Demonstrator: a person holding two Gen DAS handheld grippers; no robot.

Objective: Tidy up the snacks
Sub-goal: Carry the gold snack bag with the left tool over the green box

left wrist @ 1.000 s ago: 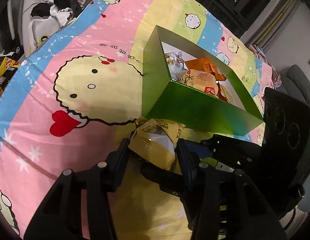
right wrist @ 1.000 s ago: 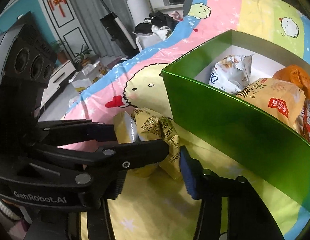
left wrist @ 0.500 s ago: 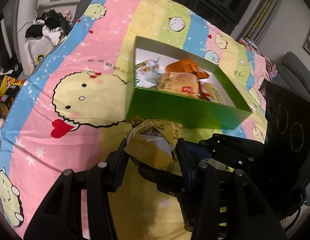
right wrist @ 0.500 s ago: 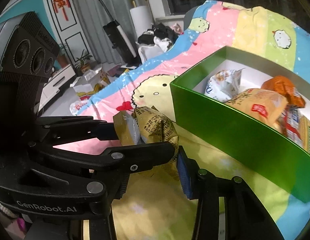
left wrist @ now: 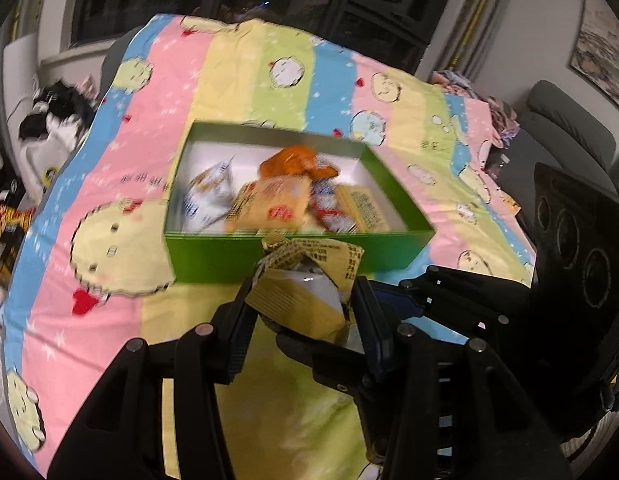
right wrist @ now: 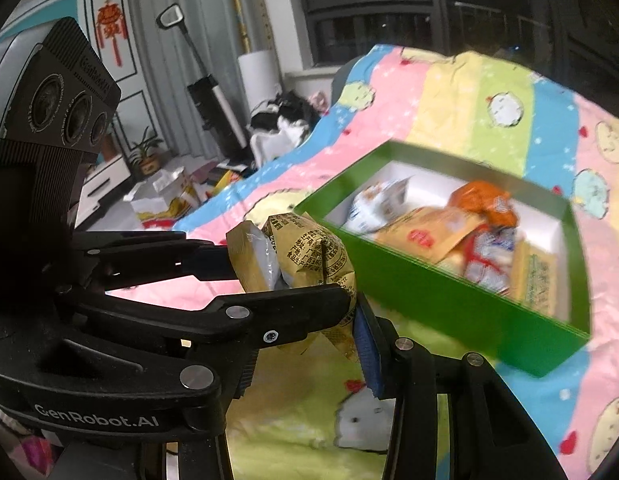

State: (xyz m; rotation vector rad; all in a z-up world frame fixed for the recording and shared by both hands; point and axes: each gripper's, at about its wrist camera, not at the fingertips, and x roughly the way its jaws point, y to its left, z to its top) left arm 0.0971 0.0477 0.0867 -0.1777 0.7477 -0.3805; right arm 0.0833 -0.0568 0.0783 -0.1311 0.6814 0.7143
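The yellow snack packet (left wrist: 305, 292) is pinched by both the left gripper (left wrist: 299, 312) and right gripper (right wrist: 309, 320), probably so it's steadied for the green box (left wrist: 237, 256) at 12 o'clock.

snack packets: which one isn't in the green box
The yellow packet, gripped by both the left gripper and right gripper; the others lie inside the green box.

A crumpled yellow snack packet (left wrist: 305, 288) hangs above the bedcover, near the open green box (left wrist: 293, 254) that holds several snacks (left wrist: 277, 204).
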